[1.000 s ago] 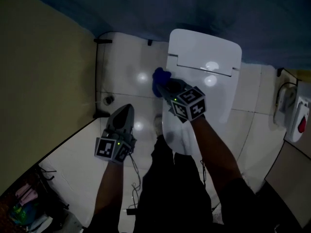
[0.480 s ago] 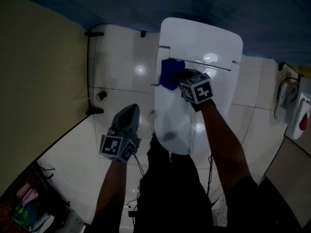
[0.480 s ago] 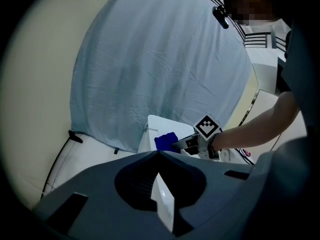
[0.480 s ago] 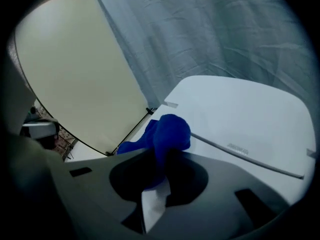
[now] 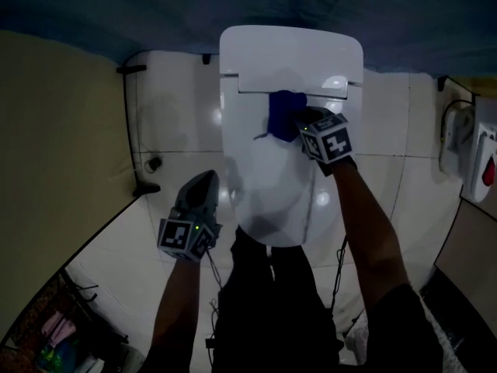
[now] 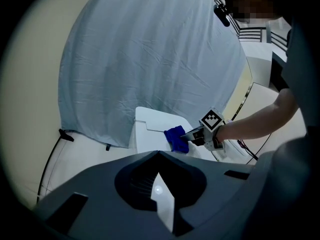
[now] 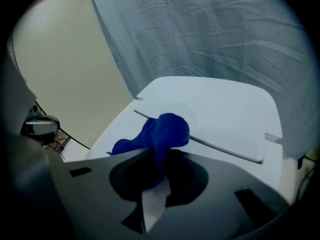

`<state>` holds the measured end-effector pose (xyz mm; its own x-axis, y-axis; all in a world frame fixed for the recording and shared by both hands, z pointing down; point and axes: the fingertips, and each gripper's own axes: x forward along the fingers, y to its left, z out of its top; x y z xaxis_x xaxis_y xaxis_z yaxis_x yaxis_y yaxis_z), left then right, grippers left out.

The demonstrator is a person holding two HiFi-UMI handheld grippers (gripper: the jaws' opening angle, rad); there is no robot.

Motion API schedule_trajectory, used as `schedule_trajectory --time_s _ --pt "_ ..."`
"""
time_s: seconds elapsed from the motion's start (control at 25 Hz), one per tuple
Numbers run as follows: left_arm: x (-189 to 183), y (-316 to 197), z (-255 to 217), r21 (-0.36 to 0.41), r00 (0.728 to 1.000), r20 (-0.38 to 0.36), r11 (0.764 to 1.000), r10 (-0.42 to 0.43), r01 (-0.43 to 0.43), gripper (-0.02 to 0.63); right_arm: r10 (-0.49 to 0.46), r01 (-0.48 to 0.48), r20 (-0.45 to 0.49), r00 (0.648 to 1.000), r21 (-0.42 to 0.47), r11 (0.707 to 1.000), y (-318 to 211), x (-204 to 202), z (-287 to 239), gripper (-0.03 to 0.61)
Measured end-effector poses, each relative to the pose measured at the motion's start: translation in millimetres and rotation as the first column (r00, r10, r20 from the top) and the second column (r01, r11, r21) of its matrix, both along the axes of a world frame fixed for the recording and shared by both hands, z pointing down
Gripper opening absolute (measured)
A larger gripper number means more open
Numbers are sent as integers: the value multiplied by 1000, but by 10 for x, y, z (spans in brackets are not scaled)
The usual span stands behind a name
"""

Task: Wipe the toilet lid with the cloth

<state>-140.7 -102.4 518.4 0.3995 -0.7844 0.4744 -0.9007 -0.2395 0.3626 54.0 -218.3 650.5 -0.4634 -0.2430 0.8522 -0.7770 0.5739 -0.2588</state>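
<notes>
A white toilet with its lid [image 5: 268,169] down fills the middle of the head view. My right gripper [image 5: 301,124] is shut on a blue cloth [image 5: 284,114] and presses it against the back of the lid, near the hinge line. In the right gripper view the blue cloth [image 7: 159,134] bulges out of the shut jaws over the white lid [image 7: 220,111]. My left gripper [image 5: 203,185] hangs shut and empty over the floor, left of the toilet. The left gripper view catches the cloth [image 6: 176,138] and the right gripper [image 6: 190,135] from the side.
The cistern top [image 5: 291,49] lies beyond the lid, with a blue-grey curtain [image 7: 210,34] behind it. A beige wall [image 5: 54,138] stands at the left. White glossy floor tiles [image 5: 178,138] surround the toilet. A white fixture with a red part [image 5: 477,169] is at the right edge.
My right gripper has carried the cloth from the lid's left edge toward the middle of its back part. The left gripper has hardly moved.
</notes>
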Motion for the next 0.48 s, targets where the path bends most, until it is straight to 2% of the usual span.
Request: schedule_trajectory --time_s 0.24,0.48 --pt "201 52 70 -13 999 1 999 35 -35 -9 73 -72 -20 997 21 997 4 668 6 57" --pt "397 119 95 -30 998 -29 998 52 -53 -9 170 -167 -69 983 43 985 59 1425 -10 57"
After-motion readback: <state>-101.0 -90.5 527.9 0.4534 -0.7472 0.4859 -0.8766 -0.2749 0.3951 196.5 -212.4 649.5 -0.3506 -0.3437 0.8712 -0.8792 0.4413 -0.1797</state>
